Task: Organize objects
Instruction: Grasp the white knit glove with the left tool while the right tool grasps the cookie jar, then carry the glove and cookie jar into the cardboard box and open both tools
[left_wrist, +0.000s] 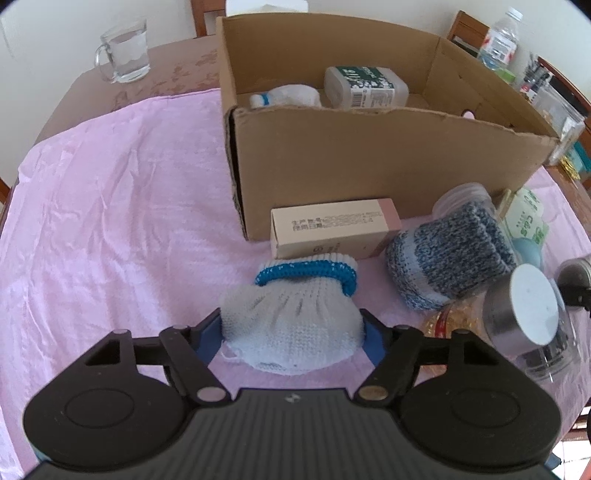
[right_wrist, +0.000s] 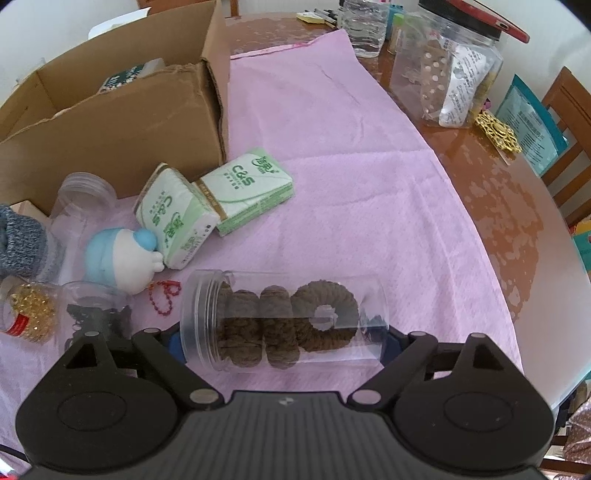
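The left claw pinches a white glove (blue cuff pointing away); past it lies a carton, then the box. The right claw grips a jar lying crosswise, tissue packs ahead-left on the bench.

tissue packs: 2 | brown hair ties: 4 (in jar) | cardboard box: 1
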